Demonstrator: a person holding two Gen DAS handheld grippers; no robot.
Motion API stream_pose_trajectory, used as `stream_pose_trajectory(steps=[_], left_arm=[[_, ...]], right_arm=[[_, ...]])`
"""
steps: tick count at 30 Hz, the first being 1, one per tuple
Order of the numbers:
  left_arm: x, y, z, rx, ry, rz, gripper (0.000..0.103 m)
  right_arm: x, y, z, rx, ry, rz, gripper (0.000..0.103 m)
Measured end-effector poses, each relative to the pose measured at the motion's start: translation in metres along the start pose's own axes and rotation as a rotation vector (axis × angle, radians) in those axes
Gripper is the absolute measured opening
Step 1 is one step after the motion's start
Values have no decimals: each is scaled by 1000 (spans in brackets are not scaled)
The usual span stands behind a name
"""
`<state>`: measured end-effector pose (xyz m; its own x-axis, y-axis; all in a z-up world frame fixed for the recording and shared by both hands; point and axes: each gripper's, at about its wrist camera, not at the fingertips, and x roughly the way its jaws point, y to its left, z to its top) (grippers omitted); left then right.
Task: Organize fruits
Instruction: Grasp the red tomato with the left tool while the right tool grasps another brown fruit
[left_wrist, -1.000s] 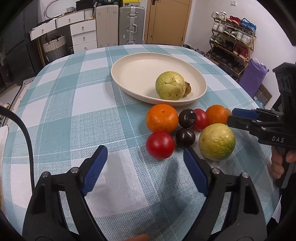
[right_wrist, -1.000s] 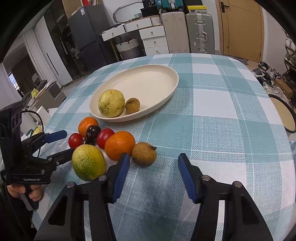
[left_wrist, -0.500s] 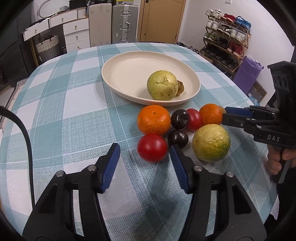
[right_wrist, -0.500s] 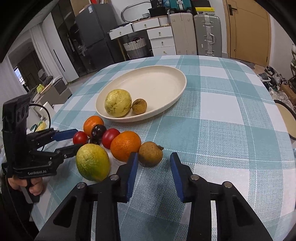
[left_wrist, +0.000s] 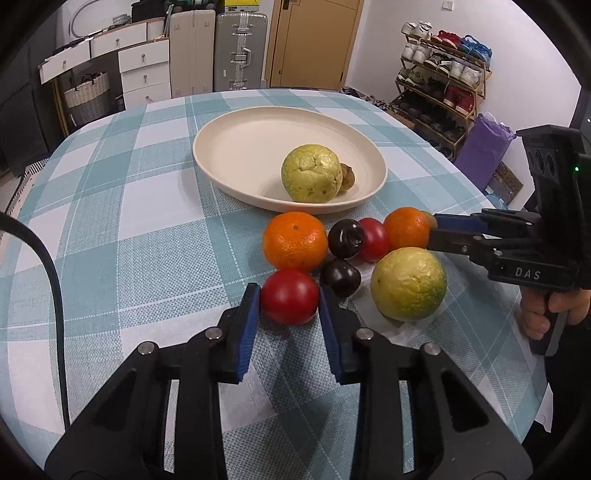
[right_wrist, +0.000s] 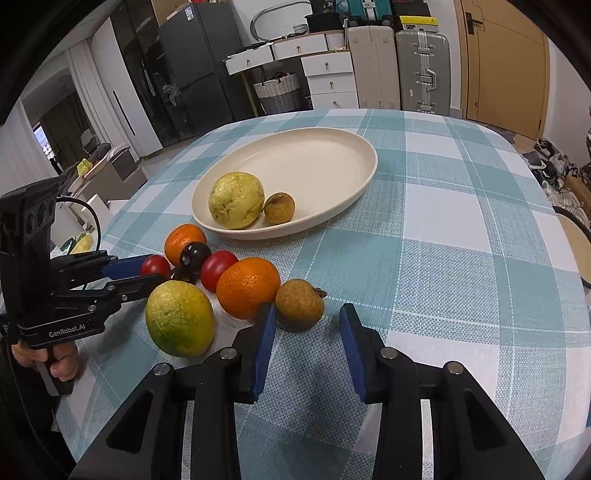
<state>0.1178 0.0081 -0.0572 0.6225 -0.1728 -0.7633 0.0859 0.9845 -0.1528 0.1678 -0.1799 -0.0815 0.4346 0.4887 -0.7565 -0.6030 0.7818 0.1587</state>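
Note:
A cream oval plate (left_wrist: 236, 147) (right_wrist: 332, 155) holds a green-yellow guava (left_wrist: 311, 172) (right_wrist: 236, 199) and a small brown fruit (right_wrist: 279, 207). Loose fruit lies in front of it: two oranges (left_wrist: 294, 240) (right_wrist: 248, 287), red tomatoes, dark plums (left_wrist: 340, 277) and a green-yellow citrus (left_wrist: 408, 283) (right_wrist: 180, 323). My left gripper (left_wrist: 290, 306) has its blue pads against both sides of a red tomato (left_wrist: 290, 296) on the cloth. My right gripper (right_wrist: 306, 334) is open, its pads just short of a brown fruit (right_wrist: 299, 302).
The round table wears a teal-and-white checked cloth (left_wrist: 129, 221). A shoe rack (left_wrist: 443, 74) and purple bag (left_wrist: 484, 147) stand to the right of it; drawers and suitcases (right_wrist: 399, 70) stand behind. The table edge runs close on both near sides.
My left gripper moved forward and closed from wide open onto the red tomato. My right gripper narrowed and moved closer to the brown fruit.

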Motion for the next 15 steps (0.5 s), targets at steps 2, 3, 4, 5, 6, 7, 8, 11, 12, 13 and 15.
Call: stream_pose_trajectory(steps=[2, 3, 4, 5, 6, 7, 8, 11, 12, 13, 15], left_arm=[[-3, 1, 0, -7, -9, 1, 29], [-4, 2, 1, -9, -10, 1, 29], [-4, 3, 1, -10, -11, 3, 29], [-5, 3, 1, -10, -11, 8, 29], [-6, 4, 1, -10, -13, 10, 29], [-8, 4, 0, -11, -16, 9, 29], [-9, 5, 0, -14, -18, 9, 29], [-9, 6, -1, -17, -16, 13, 29], [-10, 5, -2, -19, -15, 12, 29], [-10, 5, -2, -18, -14, 9, 29], [-10, 3, -3, -13, -17, 9, 29]], right_arm=[[1, -2, 2, 3, 0, 9, 38], [1, -3, 3, 5, 3, 15, 38], [1, -4, 4, 5, 2, 18, 38], [1, -4, 4, 2, 3, 23, 38], [2, -5, 5, 0, 4, 30, 38], [2, -6, 5, 3, 1, 36, 35], [1, -6, 5, 2, -2, 49, 32], [-1, -4, 4, -14, -19, 56, 26], [-2, -4, 3, -16, -19, 60, 25], [-3, -3, 2, -16, -25, 58, 25], [-6, -3, -1, -17, -33, 53, 21]])
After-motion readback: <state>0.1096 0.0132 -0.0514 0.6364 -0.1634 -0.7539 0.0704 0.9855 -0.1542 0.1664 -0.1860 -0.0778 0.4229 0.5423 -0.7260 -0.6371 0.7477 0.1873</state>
